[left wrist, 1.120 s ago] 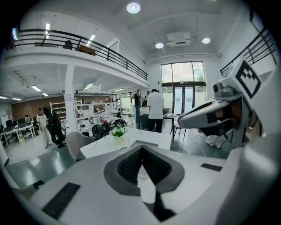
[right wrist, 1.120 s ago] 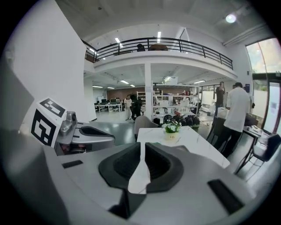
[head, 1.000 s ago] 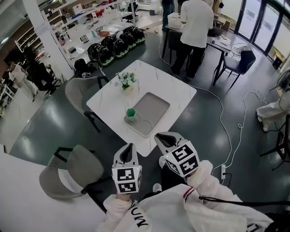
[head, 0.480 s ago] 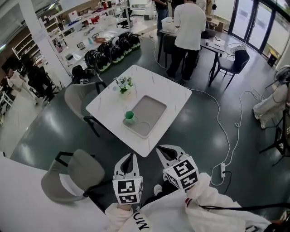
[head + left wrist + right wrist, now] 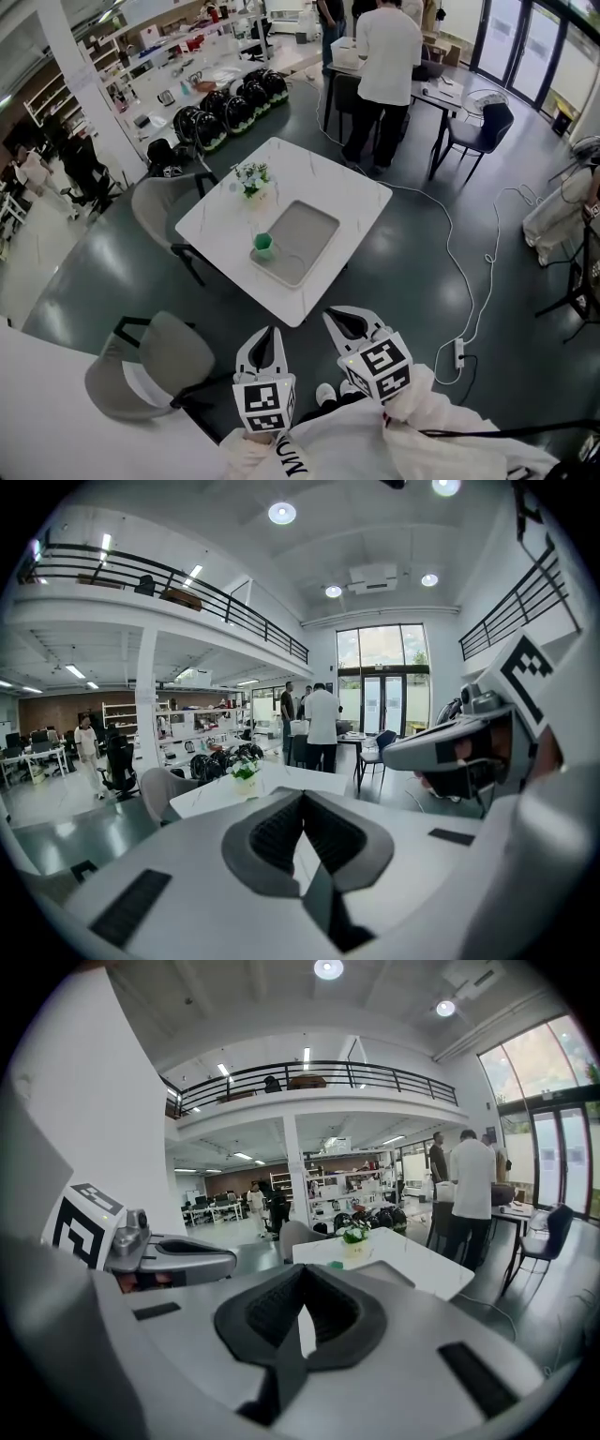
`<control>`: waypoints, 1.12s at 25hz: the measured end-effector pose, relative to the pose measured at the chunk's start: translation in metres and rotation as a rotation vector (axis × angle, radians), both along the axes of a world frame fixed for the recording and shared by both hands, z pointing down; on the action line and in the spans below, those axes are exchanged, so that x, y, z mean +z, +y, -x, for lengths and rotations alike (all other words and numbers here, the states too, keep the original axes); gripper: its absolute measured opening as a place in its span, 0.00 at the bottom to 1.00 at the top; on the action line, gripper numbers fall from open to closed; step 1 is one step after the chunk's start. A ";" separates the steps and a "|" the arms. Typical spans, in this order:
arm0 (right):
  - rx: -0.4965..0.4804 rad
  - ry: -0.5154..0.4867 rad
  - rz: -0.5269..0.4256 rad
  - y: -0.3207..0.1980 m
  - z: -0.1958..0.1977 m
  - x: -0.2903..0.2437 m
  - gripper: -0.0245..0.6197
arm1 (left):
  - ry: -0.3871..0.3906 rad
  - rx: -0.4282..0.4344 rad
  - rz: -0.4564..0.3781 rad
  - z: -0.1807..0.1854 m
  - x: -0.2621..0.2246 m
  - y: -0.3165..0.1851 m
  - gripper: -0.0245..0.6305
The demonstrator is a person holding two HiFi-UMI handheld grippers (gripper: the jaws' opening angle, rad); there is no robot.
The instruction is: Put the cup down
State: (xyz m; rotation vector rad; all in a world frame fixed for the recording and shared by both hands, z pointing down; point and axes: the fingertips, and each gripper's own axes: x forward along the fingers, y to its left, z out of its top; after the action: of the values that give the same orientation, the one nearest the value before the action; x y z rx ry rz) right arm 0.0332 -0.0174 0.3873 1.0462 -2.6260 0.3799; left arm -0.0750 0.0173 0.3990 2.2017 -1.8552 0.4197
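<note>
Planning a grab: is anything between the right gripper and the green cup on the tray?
Nothing visible does. The green cup stands at a corner of the grey tray on the white table; between it and the right gripper, jaws shut, lie only floor, bare tabletop and tray.

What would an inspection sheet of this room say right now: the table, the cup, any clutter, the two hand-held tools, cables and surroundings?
Surface: white table, mostly bare.
Job's things: green cup upright in the grey tray, at its left edge; neither tool touches it.
Clutter: pot of flowers on the table beyond the tray.
Tools: left tool shut, empty; right tool shut, empty; both held short of the table.
Cables: white cable across the floor to a power strip.
Surroundings: grey chairs, a row of black helmets, a person in white at a desk.
</note>
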 end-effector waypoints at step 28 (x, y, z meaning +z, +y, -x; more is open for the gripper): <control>-0.006 -0.023 -0.001 -0.019 -0.028 -0.005 0.05 | 0.000 -0.014 -0.008 -0.032 -0.008 -0.018 0.05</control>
State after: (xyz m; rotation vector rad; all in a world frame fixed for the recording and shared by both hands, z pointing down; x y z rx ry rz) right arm 0.0617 -0.0362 0.3824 1.0405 -2.6491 0.3924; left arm -0.0428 -0.0008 0.3915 2.1925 -1.8750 0.4103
